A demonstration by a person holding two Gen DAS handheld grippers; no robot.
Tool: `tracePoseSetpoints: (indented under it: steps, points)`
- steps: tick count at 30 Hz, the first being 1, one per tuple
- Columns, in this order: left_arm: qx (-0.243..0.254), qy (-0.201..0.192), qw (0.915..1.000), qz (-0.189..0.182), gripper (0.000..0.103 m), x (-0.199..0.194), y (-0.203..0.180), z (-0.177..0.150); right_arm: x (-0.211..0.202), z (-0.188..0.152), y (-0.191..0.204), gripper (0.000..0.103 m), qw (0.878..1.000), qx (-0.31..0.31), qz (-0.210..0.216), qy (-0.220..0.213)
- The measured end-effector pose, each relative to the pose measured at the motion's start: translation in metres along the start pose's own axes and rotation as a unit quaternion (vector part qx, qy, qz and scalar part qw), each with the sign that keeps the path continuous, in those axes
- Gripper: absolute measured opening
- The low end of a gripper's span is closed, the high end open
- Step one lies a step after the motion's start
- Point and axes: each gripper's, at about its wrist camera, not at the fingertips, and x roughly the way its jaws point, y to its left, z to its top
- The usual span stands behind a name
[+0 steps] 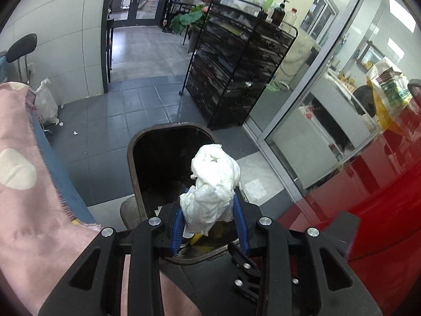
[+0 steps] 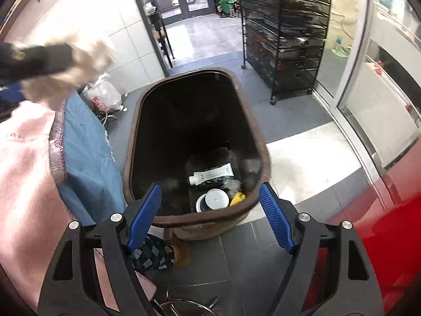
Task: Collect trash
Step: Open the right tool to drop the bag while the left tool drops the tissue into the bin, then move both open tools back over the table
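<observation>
1. Our left gripper (image 1: 210, 226) is clamped on a crumpled white tissue wad (image 1: 213, 184), hanging over the brown trash bin (image 1: 134, 163).
2. Our right gripper (image 2: 210, 216) is spread and empty, bin rim at its 12 o'clock.
3. Bin already holds a tube (image 2: 211, 175) and a lid (image 2: 214, 198).
4. We should center the wad over the opening, away from the 3 o'clock rim, then release.

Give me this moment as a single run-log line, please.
left gripper: shut on crumpled tissue | right gripper: open, empty | brown bin: below both, holds trash
</observation>
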Motion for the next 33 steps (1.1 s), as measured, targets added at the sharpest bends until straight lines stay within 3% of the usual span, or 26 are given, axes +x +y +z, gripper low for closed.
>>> tracePoseSetpoints:
  steps: [4, 8, 12, 19, 25, 33]
  points:
    - [0.007, 0.023, 0.9995, 0.018, 0.038, 0.02, -0.003, 0.0, -0.005, -0.001, -0.008, 0.077, 1.0, 0.008, -0.002, -0.003]
    - [0.012, 0.034, 0.999, 0.025, 0.076, 0.029, -0.002, -0.003, -0.002, -0.004, -0.013, 0.077, 1.0, 0.017, 0.001, 0.002]
    - [0.023, 0.01, 0.9991, 0.034, 0.09, 0.021, -0.004, -0.006, 0.001, -0.004, -0.014, 0.077, 1.0, 0.016, 0.002, 0.005]
    - [0.004, -0.005, 0.9997, 0.022, 0.092, 0.003, 0.003, -0.006, 0.003, -0.001, -0.007, 0.078, 1.0, 0.009, 0.005, 0.007]
    - [-0.001, -0.046, 0.9989, 0.009, 0.095, -0.038, 0.003, -0.012, -0.006, 0.005, 0.005, 0.083, 1.0, -0.007, 0.008, -0.005]
    - [-0.003, -0.11, 0.9929, 0.045, 0.097, -0.102, 0.017, -0.034, -0.028, 0.017, 0.042, 0.083, 0.998, -0.047, 0.033, -0.03]
